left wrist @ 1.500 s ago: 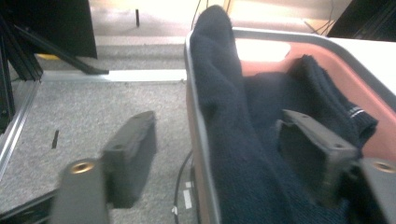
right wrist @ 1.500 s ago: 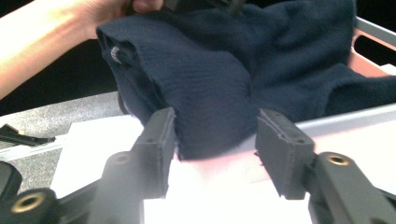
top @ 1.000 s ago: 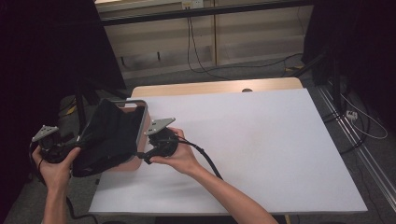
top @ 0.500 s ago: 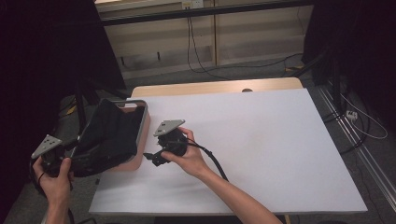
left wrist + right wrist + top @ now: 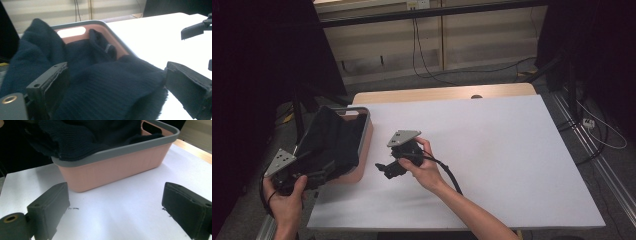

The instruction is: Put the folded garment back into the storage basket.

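At the pink basket (image 5: 362,150): pulling out dark knit sweater (image 5: 107,87) between spread left gripper (image 5: 115,85); right gripper (image 5: 115,207) spread, empty; next, regrasp.

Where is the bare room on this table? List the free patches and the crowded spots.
Free: the wide white table top from the right gripper across to the right edge, and the strip along the near edge. Crowded: the left corner, where the pink basket sits heaped with a dark sweater, the left gripper at its near end.
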The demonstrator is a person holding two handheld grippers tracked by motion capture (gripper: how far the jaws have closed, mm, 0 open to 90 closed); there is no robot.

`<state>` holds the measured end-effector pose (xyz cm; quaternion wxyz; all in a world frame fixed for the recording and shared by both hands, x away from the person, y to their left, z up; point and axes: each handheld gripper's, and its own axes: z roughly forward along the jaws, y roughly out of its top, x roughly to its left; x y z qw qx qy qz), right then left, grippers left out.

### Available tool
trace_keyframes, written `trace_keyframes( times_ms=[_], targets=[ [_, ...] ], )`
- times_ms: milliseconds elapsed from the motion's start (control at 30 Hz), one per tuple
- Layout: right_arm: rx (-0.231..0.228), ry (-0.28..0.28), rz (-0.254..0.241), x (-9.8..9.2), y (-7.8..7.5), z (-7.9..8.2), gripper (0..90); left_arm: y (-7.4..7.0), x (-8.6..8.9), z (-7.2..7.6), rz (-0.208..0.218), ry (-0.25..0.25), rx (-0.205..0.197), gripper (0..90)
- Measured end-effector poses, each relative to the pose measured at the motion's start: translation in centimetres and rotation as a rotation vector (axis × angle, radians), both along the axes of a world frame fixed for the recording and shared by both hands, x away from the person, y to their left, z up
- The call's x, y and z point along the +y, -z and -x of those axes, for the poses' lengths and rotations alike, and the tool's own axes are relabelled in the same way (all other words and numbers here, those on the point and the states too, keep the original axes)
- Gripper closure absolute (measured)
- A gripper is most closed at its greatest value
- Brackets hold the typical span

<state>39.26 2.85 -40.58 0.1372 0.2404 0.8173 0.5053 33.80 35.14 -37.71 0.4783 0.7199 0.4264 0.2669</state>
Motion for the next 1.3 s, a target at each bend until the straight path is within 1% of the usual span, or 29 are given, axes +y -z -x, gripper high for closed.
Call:
trace_keyframes(
  times_ms=[33,67,100,167,267,300,333,400,433,467,500,533,567,600,667,700,800,833,867,900,1000,1067,1100,1133,1167,1200,1233,1300],
  targets=[
    [-0.006,0.004,-0.005,-0.3,-0.1,0.1,7.3,0.1,-0.6,0.1,-0.002,0.024,0.001,7.0],
    [-0.006,0.004,-0.005,-0.3,-0.1,0.1,7.3,0.1,-0.6,0.1,-0.002,0.024,0.001,7.0],
    [-0.008,0.013,-0.014,-0.8,-0.1,0.2,7.3,0.1,-1.3,0.1,0.0,0.042,0.005,7.0],
    [-0.002,0.021,-0.016,-1.2,-0.1,0.2,7.3,0.3,-2.1,0.0,-0.013,0.062,0.013,7.0],
    [0.006,0.03,-0.009,-1.6,0.0,0.3,6.4,0.4,-2.5,-0.1,-0.016,0.072,0.02,6.7],
    [0.01,0.037,-0.004,-2.1,0.3,0.4,4.7,0.5,-2.9,-0.2,-0.01,0.065,0.027,6.7],
    [0.013,0.045,-0.007,-2.3,0.3,0.4,5.0,0.5,-3.1,-0.2,-0.002,0.076,0.025,6.7],
    [0.015,0.054,-0.009,-2.7,0.5,0.4,5.2,0.5,-3.2,-0.2,-0.004,0.08,0.026,6.7],
    [0.014,0.073,-0.007,-3.1,0.5,0.4,5.1,0.5,-3.8,-0.2,0.0,0.097,0.026,6.7],
    [0.01,0.075,-0.004,-3.3,0.5,0.4,5.1,0.5,-3.8,-0.2,0.0,0.097,0.026,6.7],
    [0.006,0.078,-0.006,-3.5,0.5,0.5,5.1,0.5,-4.3,-0.2,-0.017,0.111,0.021,6.7],
    [0.006,0.078,-0.006,-3.5,0.5,0.5,5.1,0.5,-4.3,-0.2,-0.017,0.111,0.021,6.7],
    [-0.002,0.081,-0.004,-3.9,0.4,0.8,5.1,0.5,-4.9,-0.3,-0.013,0.125,0.024,6.7],
    [-0.006,0.085,-0.002,-4.1,0.4,0.9,5.1,0.5,-5.1,-0.3,-0.017,0.131,0.023,6.7],
    [-0.013,0.087,0.003,-4.3,0.4,1.1,5.1,0.5,-5.4,-0.4,-0.011,0.133,0.023,6.7],
    [-0.018,0.095,0.009,-4.7,0.5,1.3,5.2,0.5,-5.9,-0.5,-0.018,0.147,0.027,6.7],
    [-0.02,0.102,0.018,-5.1,0.5,1.4,5.1,0.6,-6.3,-0.7,-0.012,0.148,0.036,5.6],
    [-0.021,0.114,0.015,-5.4,0.6,1.5,4.6,0.7,-6.6,-0.9,-0.006,0.167,0.042,4.9],
    [-0.021,0.114,0.015,-5.4,0.6,1.5,4.6,0.7,-6.6,-0.9,-0.006,0.167,0.042,4.9],
    [-0.02,0.123,0.014,-5.8,0.6,1.5,4.4,0.7,-6.9,-0.9,-0.008,0.181,0.043,4.9],
    [-0.008,0.127,0.015,-6.4,0.7,1.5,4.5,0.7,-7.6,-0.8,-0.018,0.173,0.029,4.9],
    [-0.005,0.129,0.015,-6.6,0.8,1.6,4.5,0.7,-7.8,-0.8,-0.02,0.177,0.027,4.9],
    [-0.003,0.136,0.012,-6.9,0.9,1.8,4.5,0.7,-8.3,-0.8,-0.021,0.193,0.032,4.9],
    [-0.003,0.14,0.013,-7.1,0.9,1.8,4.5,0.7,-8.3,-0.8,-0.021,0.193,0.032,4.9],
    [-0.003,0.143,0.012,-7.3,1.0,2.0,4.5,0.8,-8.9,-0.7,-0.04,0.206,0.027,5.0],
    [-0.002,0.145,0.013,-7.4,1.0,2.1,4.5,0.8,-8.9,-0.7,-0.04,0.206,0.027,5.0],
    [-0.002,0.149,0.015,-7.7,1.1,2.3,4.5,1.0,-9.5,-0.6,-0.054,0.19,0.023,5.0],
    [-0.006,0.157,0.019,-8.0,1.2,2.5,4.5,1.0,-9.6,-0.6,-0.049,0.199,0.025,5.0]
  ],
)
